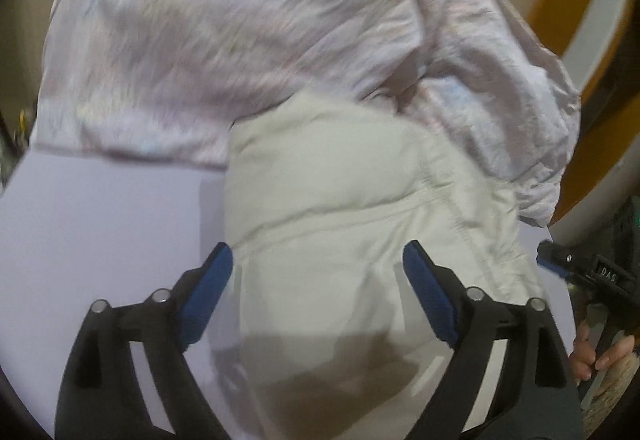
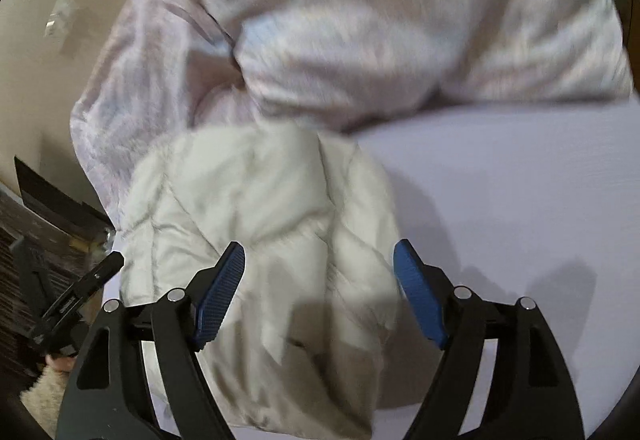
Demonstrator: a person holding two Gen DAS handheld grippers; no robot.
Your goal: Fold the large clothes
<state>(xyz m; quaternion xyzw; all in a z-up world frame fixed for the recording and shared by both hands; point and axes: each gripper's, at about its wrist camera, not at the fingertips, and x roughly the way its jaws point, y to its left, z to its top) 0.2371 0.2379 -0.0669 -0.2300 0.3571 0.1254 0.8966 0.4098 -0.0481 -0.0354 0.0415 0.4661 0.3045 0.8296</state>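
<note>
A cream quilted jacket (image 1: pixel 340 200) lies bunched on a pale lavender sheet (image 1: pixel 100 220). My left gripper (image 1: pixel 318 252) hangs over the jacket's near part with its blue pads wide apart; the fabric lies below them, and nothing is pinched. In the right wrist view the same jacket (image 2: pixel 260 200) lies under my right gripper (image 2: pixel 320 250), which is open too, its pads clear of the cloth. Each gripper shows at the edge of the other's view: the right gripper (image 1: pixel 560 264) with a person's fingers below it, and the left gripper (image 2: pixel 100 272).
A rumpled pinkish-white duvet (image 1: pixel 240 32) is heaped behind the jacket and touches its far edge. Bare sheet (image 2: pixel 500 200) stretches to the jacket's right in the right wrist view. A beige wall (image 2: pixel 60 80) and dark floor (image 2: pixel 24 232) lie beyond the bed's left edge.
</note>
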